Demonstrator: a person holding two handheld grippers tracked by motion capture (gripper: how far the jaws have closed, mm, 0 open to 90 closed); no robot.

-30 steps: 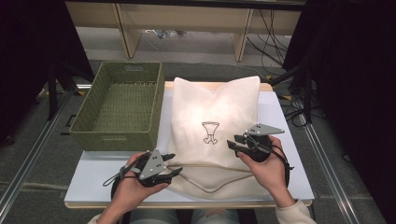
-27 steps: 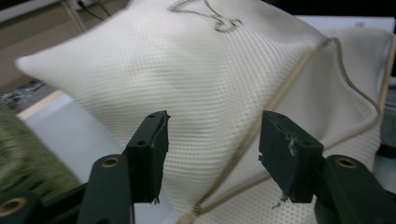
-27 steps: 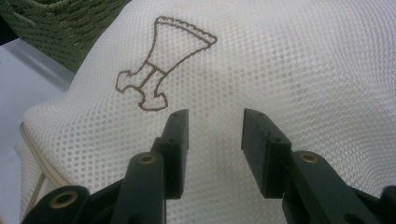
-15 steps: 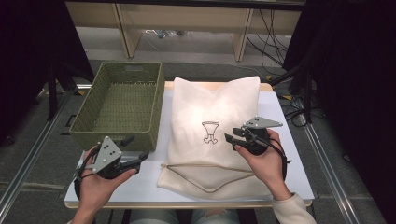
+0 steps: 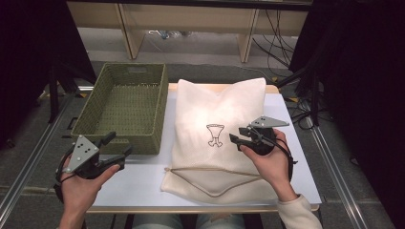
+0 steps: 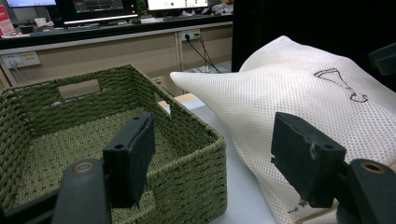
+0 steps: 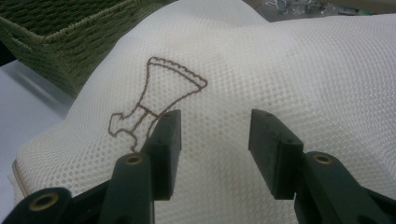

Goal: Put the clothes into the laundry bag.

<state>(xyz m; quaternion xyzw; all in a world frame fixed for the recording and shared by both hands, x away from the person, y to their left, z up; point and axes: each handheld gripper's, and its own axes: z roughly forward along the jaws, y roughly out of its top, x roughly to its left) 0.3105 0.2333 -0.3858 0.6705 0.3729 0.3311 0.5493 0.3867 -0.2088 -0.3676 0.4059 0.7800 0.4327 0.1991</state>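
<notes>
A white mesh bag (image 5: pixel 219 107) with a brown stitched emblem (image 5: pixel 215 134) lies flat on the white table (image 5: pixel 143 186), its drawstring (image 5: pixel 215 172) at the near end. My left gripper (image 5: pixel 119 144) hovers off the near corner of the green woven basket (image 5: pixel 148 140). Its jaws have just been opening and stand open with nothing between them. The left gripper view looks past that gripper (image 6: pixel 215 130) at the basket (image 6: pixel 196 186) and the bag (image 6: pixel 299 84). My right gripper (image 5: pixel 237 137) hangs just above the bag (image 7: pixel 280 56), right of the emblem (image 7: pixel 154 93). Its jaws (image 7: pixel 215 119) have also been opening and grip no cloth.
The basket has nothing in it and stands at the table's left, against the bag's left side. Bare table lies in front of the basket. Metal rails run along both sides of the table, and wooden furniture legs and cables lie on the floor beyond.
My left gripper has moved left, from the bag's near-left corner to the basket's near corner, and its jaws have widened. My right gripper has stayed put, with its jaws spread wider.
</notes>
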